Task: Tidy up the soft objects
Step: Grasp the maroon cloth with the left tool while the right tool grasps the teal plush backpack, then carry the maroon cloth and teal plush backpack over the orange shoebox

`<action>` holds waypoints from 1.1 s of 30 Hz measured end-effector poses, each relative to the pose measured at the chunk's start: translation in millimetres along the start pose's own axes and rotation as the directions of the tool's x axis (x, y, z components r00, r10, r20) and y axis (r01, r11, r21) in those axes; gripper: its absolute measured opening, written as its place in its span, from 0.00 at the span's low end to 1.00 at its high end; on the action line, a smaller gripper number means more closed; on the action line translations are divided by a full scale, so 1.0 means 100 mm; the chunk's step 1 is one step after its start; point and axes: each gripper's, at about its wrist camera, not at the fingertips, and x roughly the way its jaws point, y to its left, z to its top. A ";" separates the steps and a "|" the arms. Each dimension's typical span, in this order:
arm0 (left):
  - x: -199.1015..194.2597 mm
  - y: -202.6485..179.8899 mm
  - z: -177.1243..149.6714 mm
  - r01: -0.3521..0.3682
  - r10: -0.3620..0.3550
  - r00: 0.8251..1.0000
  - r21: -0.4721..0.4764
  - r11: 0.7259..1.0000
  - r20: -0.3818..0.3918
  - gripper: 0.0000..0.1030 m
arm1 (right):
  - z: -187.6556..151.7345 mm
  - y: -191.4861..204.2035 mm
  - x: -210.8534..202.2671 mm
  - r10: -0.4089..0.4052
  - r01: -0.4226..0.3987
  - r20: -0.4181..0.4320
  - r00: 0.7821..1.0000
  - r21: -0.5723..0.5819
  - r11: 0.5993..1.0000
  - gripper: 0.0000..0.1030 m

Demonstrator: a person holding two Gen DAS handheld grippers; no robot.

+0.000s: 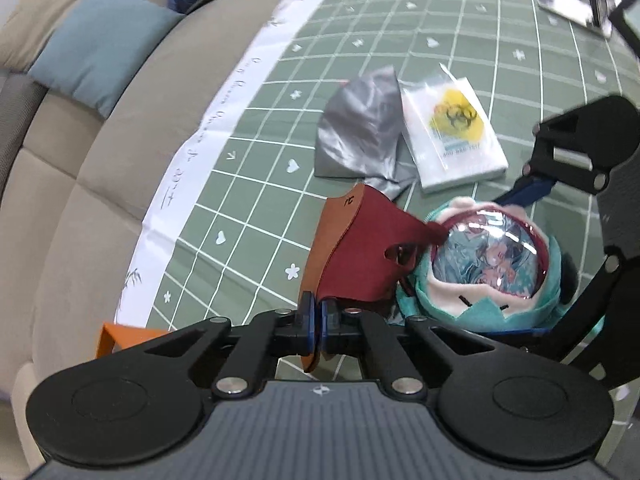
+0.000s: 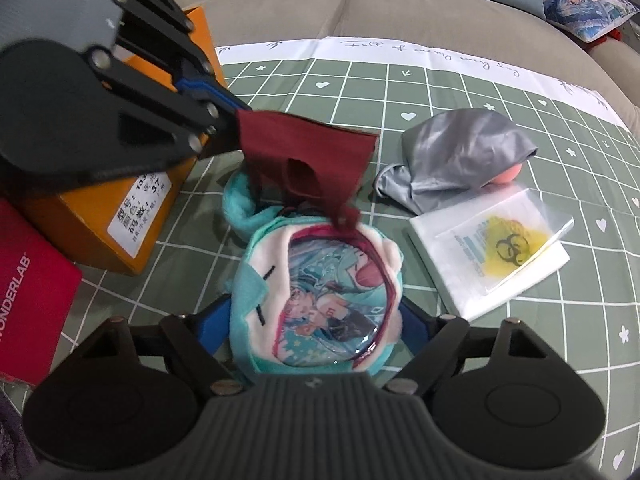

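On the green checked cloth (image 2: 460, 92), just in front of the right gripper (image 2: 316, 316), sits the plush pouch (image 2: 320, 280), round window facing up. A dark red mask (image 2: 308, 156) hangs over its far edge, one corner drooping onto the pouch rim.

Risks, as judged:
- The mask corner appears to touch the pouch zip or rim. If the mask is pulled away, it may snag and drag the pouch along.
- The right jaws bracket the pouch without clear pad contact. If they close off-centre, the soft body may squirm out or tip.
- The grey satin cloth (image 2: 460, 152) and the clear packet (image 2: 500, 248) lie near; a swinging mask could sweep them.
- The orange box (image 2: 112, 216) stands just beside the left gripper (image 2: 228, 114); a sideways move could knock it.

Tongs:
- Left: closed tight on the mask's edge, the fabric pinched between its blue pads (image 1: 307, 320) and lifted off the cloth.
- Right: spread wide, one finger on each side of the pouch. Whether the pads press it cannot be told; nothing is lifted.
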 end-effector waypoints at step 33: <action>-2.01 0.08 -1.00 -0.075 0.179 0.973 -0.539 0.839 0.143 0.03 | -0.43 0.40 -1.48 -0.023 0.017 0.133 0.991 0.044 0.999 0.80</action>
